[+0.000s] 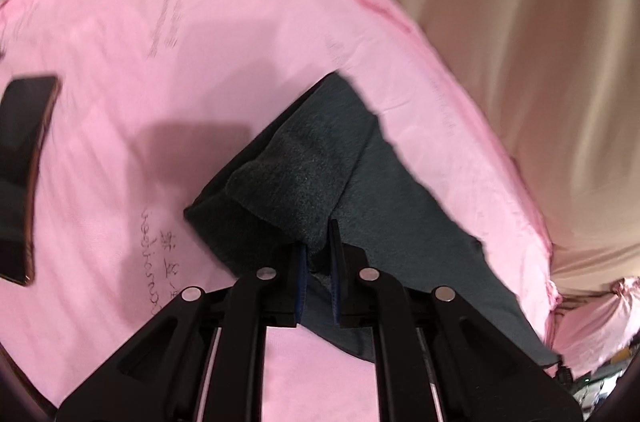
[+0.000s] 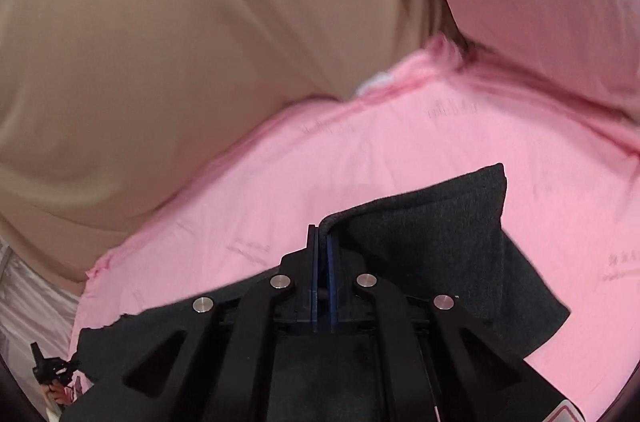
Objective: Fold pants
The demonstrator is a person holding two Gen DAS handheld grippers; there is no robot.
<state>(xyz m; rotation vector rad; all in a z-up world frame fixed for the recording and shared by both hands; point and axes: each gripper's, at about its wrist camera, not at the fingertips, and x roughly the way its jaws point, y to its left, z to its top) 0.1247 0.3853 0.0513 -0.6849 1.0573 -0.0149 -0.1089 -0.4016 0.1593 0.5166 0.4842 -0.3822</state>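
Observation:
The dark grey pants (image 1: 320, 166) lie on a pink cloth (image 1: 160, 22), partly lifted and doubled over. My left gripper (image 1: 318, 242) is shut on a bunched fold of the pants, which rise in a peak from its jaws. In the right wrist view the same pants (image 2: 440, 242) drape to the right and below. My right gripper (image 2: 322, 242) is shut on a thin edge of the pants, with the fabric folded over its right finger.
A black phone (image 1: 24, 166) lies on the pink cloth at the far left. Beige fabric (image 2: 160, 42) lies beyond the cloth's edge, also seen in the left wrist view (image 1: 520, 22). Handwritten marks (image 1: 152, 254) are on the cloth.

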